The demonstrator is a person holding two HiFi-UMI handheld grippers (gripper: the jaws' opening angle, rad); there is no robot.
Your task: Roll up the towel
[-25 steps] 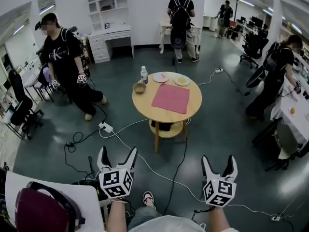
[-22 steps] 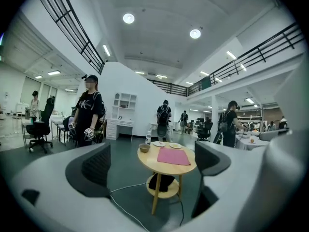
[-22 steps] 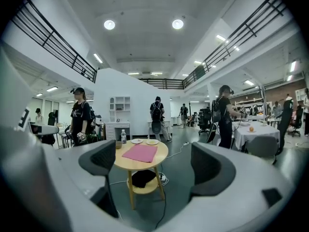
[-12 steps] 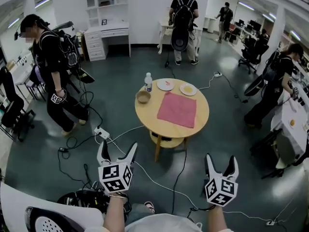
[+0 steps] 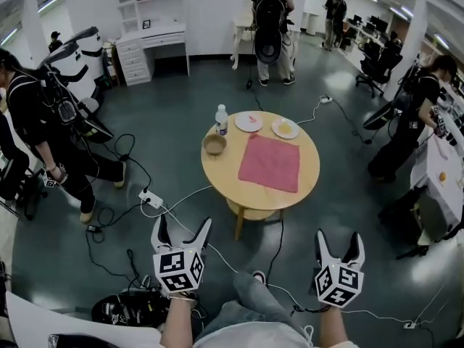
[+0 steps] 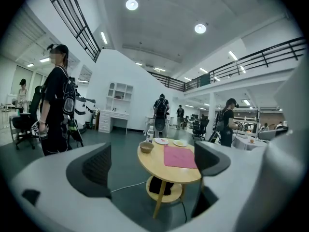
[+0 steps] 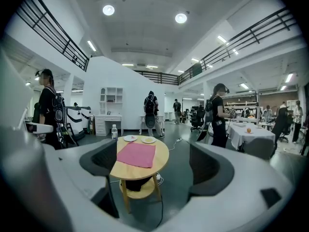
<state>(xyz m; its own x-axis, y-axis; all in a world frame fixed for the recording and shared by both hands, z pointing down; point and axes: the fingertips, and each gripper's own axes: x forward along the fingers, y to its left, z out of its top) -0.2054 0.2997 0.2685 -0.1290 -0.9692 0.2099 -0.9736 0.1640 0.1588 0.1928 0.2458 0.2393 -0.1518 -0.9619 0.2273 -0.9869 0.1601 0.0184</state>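
A pink towel (image 5: pixel 270 162) lies flat and unfolded on the round wooden table (image 5: pixel 230 182), toward its right side; it also shows as the towel (image 6: pixel 179 156) and the towel (image 7: pixel 136 154). My left gripper (image 5: pixel 181 232) is held open well short of the table, over the floor, nothing between its fingers. My right gripper (image 5: pixel 339 242) is likewise open and empty, level with the left one. Both point toward the table.
On the table stand a water bottle (image 5: pixel 220 119), a wooden bowl (image 5: pixel 214 145) and two plates (image 5: pixel 249 122), (image 5: pixel 285 128). Cables and a power strip (image 5: pixel 150 198) lie on the floor before the table. People stand at left, back and right. A dark bag (image 5: pixel 123 309) lies near my feet.
I have moved closer to the table, which sits larger in view. The person at left has walked farther left. Both grippers stay open and keep their places.
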